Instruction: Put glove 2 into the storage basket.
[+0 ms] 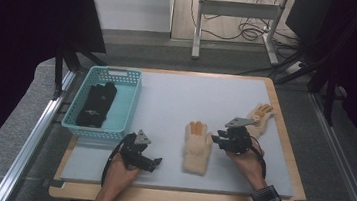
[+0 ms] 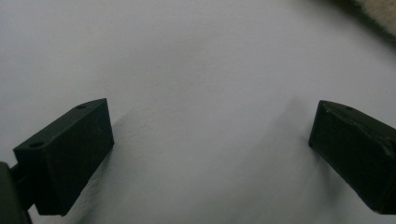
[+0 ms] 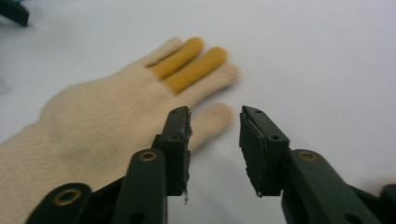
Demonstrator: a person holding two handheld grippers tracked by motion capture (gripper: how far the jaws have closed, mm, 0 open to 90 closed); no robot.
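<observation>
Now, high view: glove (image 1: 197, 145) flat mid-tabletop (image 1: 176, 100), right hand-held gripper (image 1: 219, 137) just beside it.
Left gripper view: left hand-held gripper (image 2: 210, 135) wide open, empty.
Right gripper view: jaws partly open over glove's thumb, gripping nothing.

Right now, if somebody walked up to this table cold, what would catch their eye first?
Probably the cream glove with orange fingers, lying flat mid-table, with the right gripper right beside it, jaws apart. Its twin, the second glove, lies near the table's far right edge. On the left, a turquoise basket holds dark gloves, and the left gripper sits open on the bare mat.
</observation>
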